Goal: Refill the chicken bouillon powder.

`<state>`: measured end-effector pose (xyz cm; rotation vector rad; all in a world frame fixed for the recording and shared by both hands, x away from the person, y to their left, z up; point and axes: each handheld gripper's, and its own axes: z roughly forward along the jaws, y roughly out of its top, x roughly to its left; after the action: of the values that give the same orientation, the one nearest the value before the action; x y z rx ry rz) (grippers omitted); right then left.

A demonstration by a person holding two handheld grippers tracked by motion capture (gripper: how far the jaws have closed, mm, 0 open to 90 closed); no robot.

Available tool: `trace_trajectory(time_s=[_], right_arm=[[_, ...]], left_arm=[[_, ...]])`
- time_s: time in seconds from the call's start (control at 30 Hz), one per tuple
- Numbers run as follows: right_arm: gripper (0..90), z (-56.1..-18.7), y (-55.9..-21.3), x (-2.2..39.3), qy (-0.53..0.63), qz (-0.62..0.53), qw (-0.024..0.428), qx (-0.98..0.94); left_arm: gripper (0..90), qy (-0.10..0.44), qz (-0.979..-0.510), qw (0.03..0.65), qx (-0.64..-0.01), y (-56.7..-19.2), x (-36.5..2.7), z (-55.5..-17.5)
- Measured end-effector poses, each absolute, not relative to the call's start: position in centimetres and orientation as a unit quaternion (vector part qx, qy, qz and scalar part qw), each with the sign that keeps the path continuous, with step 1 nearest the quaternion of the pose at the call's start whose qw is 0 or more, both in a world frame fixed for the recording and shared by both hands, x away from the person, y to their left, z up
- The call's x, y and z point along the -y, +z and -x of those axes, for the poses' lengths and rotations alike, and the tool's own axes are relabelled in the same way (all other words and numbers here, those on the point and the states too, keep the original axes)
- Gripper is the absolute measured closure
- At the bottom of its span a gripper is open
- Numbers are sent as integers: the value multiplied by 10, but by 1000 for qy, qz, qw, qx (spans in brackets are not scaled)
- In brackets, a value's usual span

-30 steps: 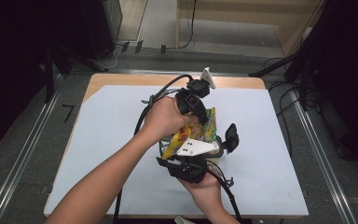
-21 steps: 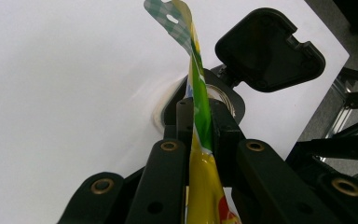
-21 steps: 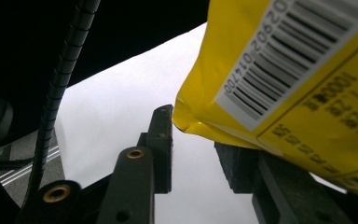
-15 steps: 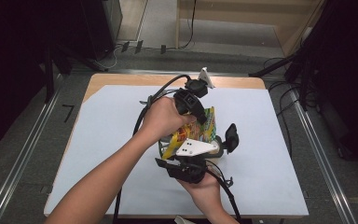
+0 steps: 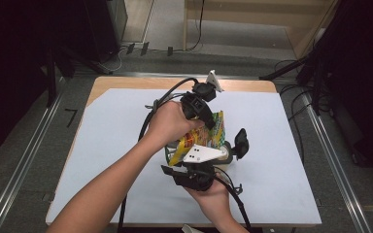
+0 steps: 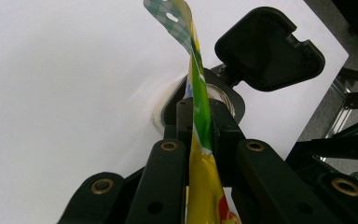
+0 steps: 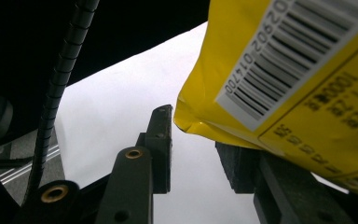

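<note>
A yellow and green snack bag [image 5: 212,132] stands on edge in the middle of the white table sheet [image 5: 102,141]. My left gripper [image 5: 205,121] comes down on it from above and is shut on its sealed edge; the bag [image 6: 199,116] runs up between the two pads, its hang-hole tab at the top. My right gripper [image 5: 218,151] reaches in from below. Its jaws have just been opening and stand apart [image 7: 193,140]. The bag's barcode corner [image 7: 279,79] lies over the right pad [image 7: 235,163], clear of the left one.
A pale ring-shaped thing [image 6: 161,109] lies on the sheet behind the bag. A black flat part of the other gripper [image 6: 268,49] stands close by. Cables [image 5: 150,109] trail from both grippers. Bare sheet lies left and right of the hands.
</note>
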<state>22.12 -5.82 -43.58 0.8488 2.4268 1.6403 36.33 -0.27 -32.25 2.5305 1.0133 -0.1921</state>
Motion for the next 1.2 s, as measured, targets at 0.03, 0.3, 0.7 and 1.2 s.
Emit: trace_trajectory(time_s=[0.03, 0.3, 0.7, 1.2], right_arm=[[714, -221, -436, 59, 536, -279, 48, -796], [714, -221, -436, 59, 537, -278, 48, -795], [717, -221, -436, 58, 536, -277, 50, -796], [662, -221, -449, 57, 531, -273, 37, -801]], left_arm=[[858, -69, -907, 203, -363, -322, 3, -363], [857, -69, -907, 203, -363, -322, 3, -363], [858, -69, -907, 203, -363, -322, 2, -362], [872, -90, -895, 252, -357, -327, -22, -354]])
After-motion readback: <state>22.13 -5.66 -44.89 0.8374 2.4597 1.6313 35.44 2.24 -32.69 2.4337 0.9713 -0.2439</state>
